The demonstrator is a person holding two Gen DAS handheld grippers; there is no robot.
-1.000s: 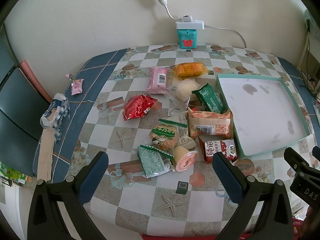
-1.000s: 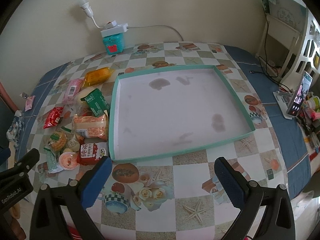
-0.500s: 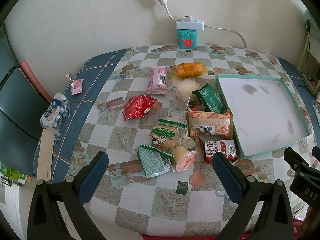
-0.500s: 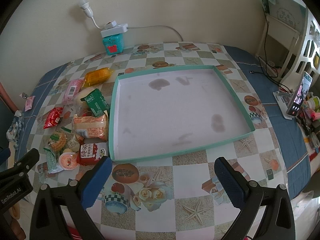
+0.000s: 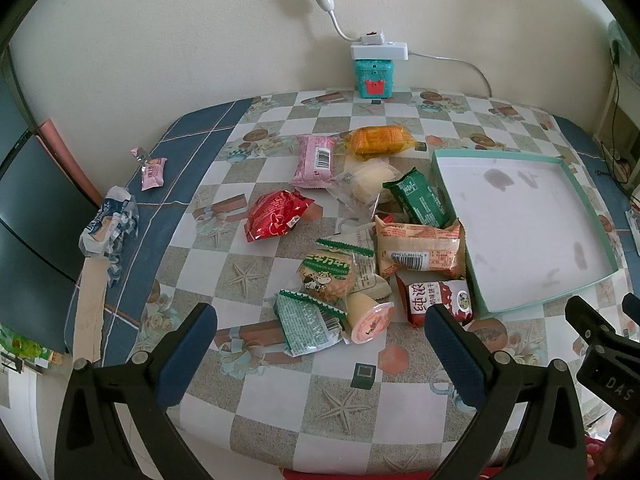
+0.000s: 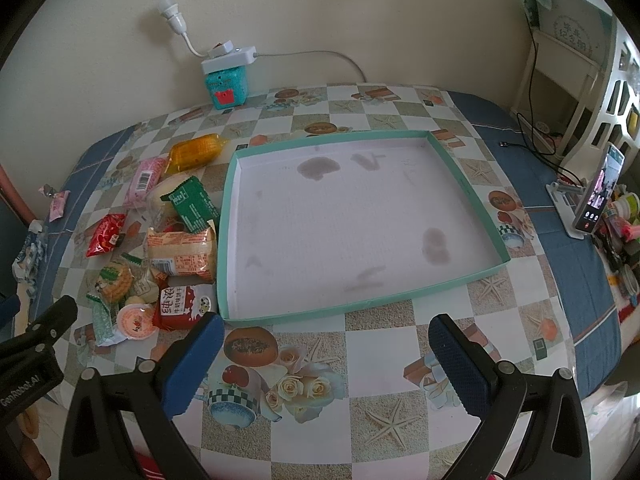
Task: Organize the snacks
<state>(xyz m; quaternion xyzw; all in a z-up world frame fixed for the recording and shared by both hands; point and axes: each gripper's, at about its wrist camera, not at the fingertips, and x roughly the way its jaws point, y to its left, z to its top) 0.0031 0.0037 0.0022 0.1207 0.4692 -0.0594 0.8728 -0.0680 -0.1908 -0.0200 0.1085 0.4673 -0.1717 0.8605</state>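
Note:
Several wrapped snacks lie in a loose pile left of a shallow teal-rimmed tray (image 5: 504,310) (image 6: 360,307), whose white floor holds nothing. Among them are a red packet (image 5: 276,214), a pink one (image 5: 315,156), an orange one (image 5: 380,140), a dark green one (image 5: 420,199), a tan bread pack (image 5: 420,250) (image 6: 182,254), a red-white carton (image 5: 438,300) (image 6: 182,306) and a pink jelly cup (image 5: 370,318) (image 6: 136,322). My left gripper (image 5: 320,354) hangs open over the table's near edge, in front of the pile. My right gripper (image 6: 322,360) stands open before the tray's front rim.
A teal box with a power strip and lamp socket (image 5: 374,74) (image 6: 226,80) stands against the back wall. A small pink candy (image 5: 152,170) and a crumpled wrapper (image 5: 108,228) lie at the far left. A phone on a stand (image 6: 598,194) and clutter sit at the right edge.

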